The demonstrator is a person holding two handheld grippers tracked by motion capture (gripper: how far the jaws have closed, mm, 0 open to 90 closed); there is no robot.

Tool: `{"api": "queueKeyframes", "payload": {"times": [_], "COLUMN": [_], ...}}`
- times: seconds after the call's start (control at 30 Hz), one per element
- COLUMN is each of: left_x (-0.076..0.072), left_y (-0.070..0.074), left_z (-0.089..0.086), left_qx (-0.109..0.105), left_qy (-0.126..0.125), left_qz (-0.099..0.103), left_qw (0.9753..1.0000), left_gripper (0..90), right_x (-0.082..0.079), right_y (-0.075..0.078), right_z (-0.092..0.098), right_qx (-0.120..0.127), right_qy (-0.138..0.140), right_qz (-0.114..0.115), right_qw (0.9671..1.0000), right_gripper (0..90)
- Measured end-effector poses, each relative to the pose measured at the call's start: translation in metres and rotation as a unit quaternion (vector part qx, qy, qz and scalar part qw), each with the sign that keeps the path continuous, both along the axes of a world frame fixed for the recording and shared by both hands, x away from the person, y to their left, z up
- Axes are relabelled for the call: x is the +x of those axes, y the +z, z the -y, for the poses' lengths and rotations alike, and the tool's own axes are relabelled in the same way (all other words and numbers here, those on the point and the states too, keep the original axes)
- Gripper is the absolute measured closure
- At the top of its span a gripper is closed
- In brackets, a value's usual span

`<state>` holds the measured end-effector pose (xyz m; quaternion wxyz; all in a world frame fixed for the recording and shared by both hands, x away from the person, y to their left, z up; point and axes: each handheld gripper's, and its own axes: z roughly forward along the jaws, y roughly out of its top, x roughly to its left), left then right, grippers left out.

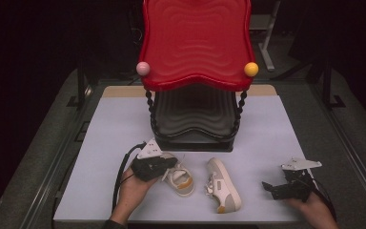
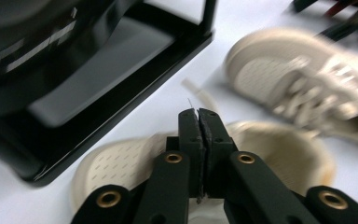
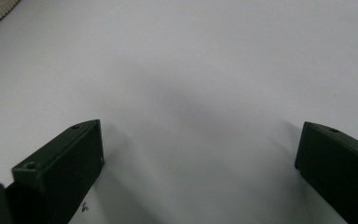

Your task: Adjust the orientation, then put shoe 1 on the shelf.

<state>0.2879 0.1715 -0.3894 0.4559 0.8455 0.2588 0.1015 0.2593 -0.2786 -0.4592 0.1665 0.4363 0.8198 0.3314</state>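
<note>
Two small white shoes lie on the pale table top (image 1: 114, 129). The left shoe (image 1: 182, 181) has an orange heel patch and sits under my left gripper (image 1: 170, 165). Seen from the left gripper view, that gripper (image 2: 199, 114) is shut over the shoe's (image 2: 116, 163) lace area, and a thin white sliver sticks out between the jaws. To its right the second shoe (image 1: 223, 185) lies free, blurred in the left gripper view (image 2: 303, 79). My right gripper (image 1: 270, 188) rests low at the front right, jaws wide open over bare table (image 3: 200, 154).
A two-tier rack stands at the back middle, with a red wavy top tray (image 1: 195, 43) and a black lower tray (image 1: 195, 114). A pink ball (image 1: 143, 68) and a yellow ball (image 1: 251, 69) cap its posts. The rack's black base (image 2: 121, 88) is close to the left gripper.
</note>
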Motion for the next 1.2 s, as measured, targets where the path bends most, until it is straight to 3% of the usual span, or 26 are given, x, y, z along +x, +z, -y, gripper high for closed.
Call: {"api": "queueKeyframes", "payload": {"times": [0.07, 0.23, 0.3, 0.43, 0.47, 0.53, 0.83, 1.2], "left_x": [-0.009, -0.02, -0.026, -0.029, -0.029, -0.029, -0.029, -0.027], "left_y": [0.009, 0.013, 0.008, 0.0, -0.006, -0.011, -0.024, -0.024], "left_z": [0.003, 0.007, 0.01, 0.013, 0.015, 0.018, 0.029, 0.029], "left_qx": [-0.009, -0.027, -0.031, -0.028, -0.029, -0.022, -0.006, -0.01], "left_qy": [-0.014, -0.03, -0.04, -0.047, -0.053, -0.052, -0.062, -0.059], "left_qz": [0.004, -0.007, -0.024, -0.039, -0.049, -0.051, -0.057, -0.062], "left_qw": [0.9999, 0.9991, 0.9984, 0.9977, 0.997, 0.9971, 0.9965, 0.9962], "left_gripper": [85.7, 77.8, 74.9, 68.6, 63.5, 61.4, 67.0, 75.5], "right_x": [0.0, 0.0, 0.0, 0.0, 0.0, 0.0, 0.0, 0.0], "right_y": [0.0, 0.0, 0.0, 0.0, 0.0, 0.0, 0.0, 0.0], "right_z": [0.0, 0.0, 0.0, 0.0, 0.0, 0.0, 0.0, 0.0], "right_qx": [0.0, 0.0, 0.0, 0.0, 0.0, 0.0, 0.0, 0.0], "right_qy": [0.0, 0.0, 0.0, 0.0, 0.0, 0.0, 0.0, 0.0], "right_qz": [0.0, 0.0, 0.0, 0.0, 0.0, 0.0, 0.0, 0.0], "right_qw": [1.0, 1.0, 1.0, 1.0, 1.0, 1.0, 1.0, 1.0], "right_gripper": [0.4, 0.4, 0.4, 0.4, 0.4, 0.4, 0.4, 0.4]}}
